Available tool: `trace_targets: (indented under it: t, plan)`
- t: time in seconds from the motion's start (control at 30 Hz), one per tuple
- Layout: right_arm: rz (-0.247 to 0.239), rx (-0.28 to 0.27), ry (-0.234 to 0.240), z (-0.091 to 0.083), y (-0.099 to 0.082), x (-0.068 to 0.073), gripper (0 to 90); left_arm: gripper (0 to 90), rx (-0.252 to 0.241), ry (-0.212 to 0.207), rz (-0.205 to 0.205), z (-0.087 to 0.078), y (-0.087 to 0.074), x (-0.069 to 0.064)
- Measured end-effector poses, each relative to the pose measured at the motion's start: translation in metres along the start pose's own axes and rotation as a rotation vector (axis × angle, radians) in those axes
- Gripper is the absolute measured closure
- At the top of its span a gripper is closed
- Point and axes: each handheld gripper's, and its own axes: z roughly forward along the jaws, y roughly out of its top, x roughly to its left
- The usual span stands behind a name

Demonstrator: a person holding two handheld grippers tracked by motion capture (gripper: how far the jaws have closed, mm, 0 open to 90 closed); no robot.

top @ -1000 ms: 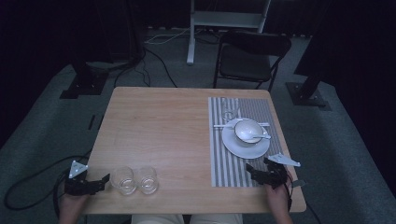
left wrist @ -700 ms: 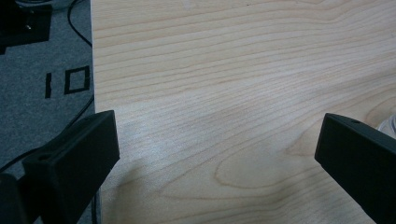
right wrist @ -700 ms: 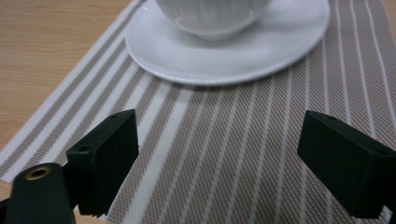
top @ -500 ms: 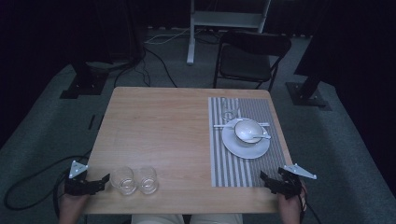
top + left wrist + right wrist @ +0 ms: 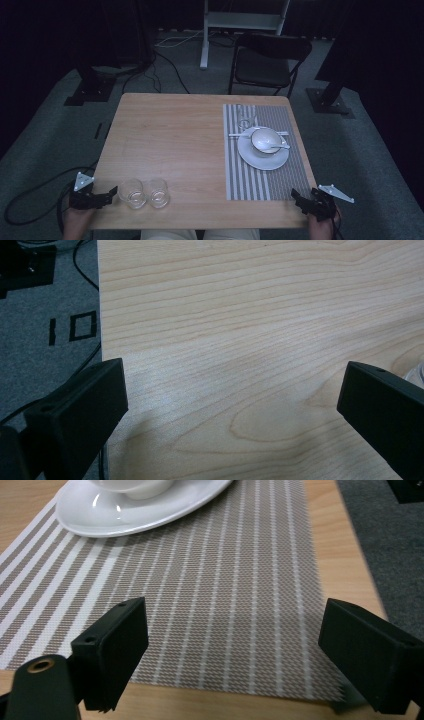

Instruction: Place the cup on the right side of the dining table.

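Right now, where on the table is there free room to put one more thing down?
The wide bare wood of the table, between its left edge and the striped mat, is free. The near-left corner is crowded by two glasses; the mat's far half holds a plate, bowl and cutlery.

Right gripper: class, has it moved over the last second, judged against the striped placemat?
Yes. The right gripper has drawn back toward the person, from over the striped placemat near the plate to the table's near right corner, jaws open.

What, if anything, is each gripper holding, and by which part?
Nothing. The left gripper and right gripper are both open, with only bare table or placemat between them.
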Motion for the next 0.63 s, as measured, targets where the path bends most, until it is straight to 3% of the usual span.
trace_targets:
  t: [0.27, 0.57, 0.63]
  plan:
    - [0.043, -0.014, -0.048, -0.01, -0.006, -0.017, 11.9, 0.2, -0.001, -0.002, -0.002, 0.0, 0.0, 0.0]
    - [0.069, -0.017, -0.079, -0.012, -0.007, -0.023, 11.9, 0.2, 0.002, 0.003, 0.009, 0.0, 0.0, -0.001]
    - [0.079, -0.023, -0.064, -0.013, -0.004, -0.021, 11.9, 0.2, 0.002, 0.001, 0.004, 0.0, 0.0, 0.0]
